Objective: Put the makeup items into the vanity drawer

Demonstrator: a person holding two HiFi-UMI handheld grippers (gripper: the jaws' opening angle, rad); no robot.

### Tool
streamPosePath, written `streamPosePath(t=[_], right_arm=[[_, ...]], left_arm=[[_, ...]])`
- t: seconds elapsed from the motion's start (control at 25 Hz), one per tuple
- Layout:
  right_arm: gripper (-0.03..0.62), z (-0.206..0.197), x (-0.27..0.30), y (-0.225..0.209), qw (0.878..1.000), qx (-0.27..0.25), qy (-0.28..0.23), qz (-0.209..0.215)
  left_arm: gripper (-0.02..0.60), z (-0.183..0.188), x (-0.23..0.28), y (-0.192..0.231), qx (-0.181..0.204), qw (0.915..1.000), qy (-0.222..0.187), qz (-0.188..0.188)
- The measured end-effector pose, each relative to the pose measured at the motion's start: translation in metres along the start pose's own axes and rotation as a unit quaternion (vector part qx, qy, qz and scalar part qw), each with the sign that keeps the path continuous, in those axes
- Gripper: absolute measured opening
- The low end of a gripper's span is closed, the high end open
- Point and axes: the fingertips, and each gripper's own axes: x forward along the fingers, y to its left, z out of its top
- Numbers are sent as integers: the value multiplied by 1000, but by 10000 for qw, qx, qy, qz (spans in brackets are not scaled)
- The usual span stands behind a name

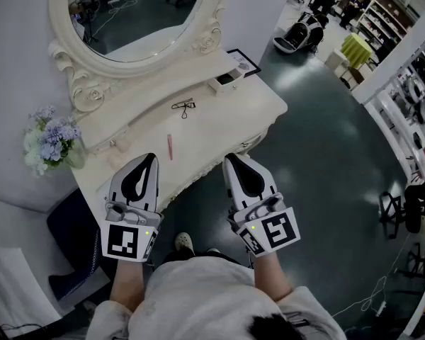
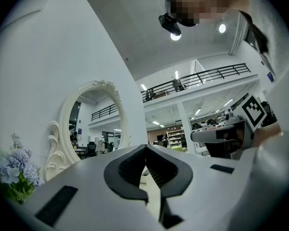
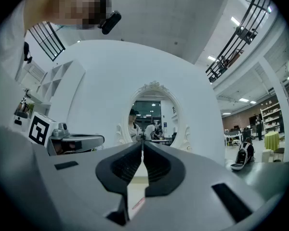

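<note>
On the cream vanity top (image 1: pixel 227 115) lie a black eyelash curler (image 1: pixel 183 107) and, nearer me, a thin pink pencil (image 1: pixel 169 146). A small white drawer (image 1: pixel 225 81) stands pulled out at the right end of the raised shelf under the oval mirror (image 1: pixel 138 9). My left gripper (image 1: pixel 151 159) hovers over the vanity's front left edge, shut and empty. My right gripper (image 1: pixel 230 159) hangs just off the front edge, also shut with nothing in it. In the right gripper view the pink pencil (image 3: pixel 137 204) shows below the closed jaws. Both grippers point at the mirror (image 3: pixel 154 114).
A bunch of pale blue flowers (image 1: pixel 53 140) stands at the vanity's left end, also in the left gripper view (image 2: pixel 12 170). A black picture frame (image 1: pixel 244 62) lies at the far right corner. A dark stool (image 1: pixel 74 225) sits below left. Dark floor (image 1: pixel 326 161) spreads to the right.
</note>
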Motion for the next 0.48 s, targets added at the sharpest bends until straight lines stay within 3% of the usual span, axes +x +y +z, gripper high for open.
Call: streamPosePath(t=[0.48], right_arm=[[28,1,5,0,9997,35,-138,-184]], left_arm=[[14,-1,3,8,54,9998,-65,-170]])
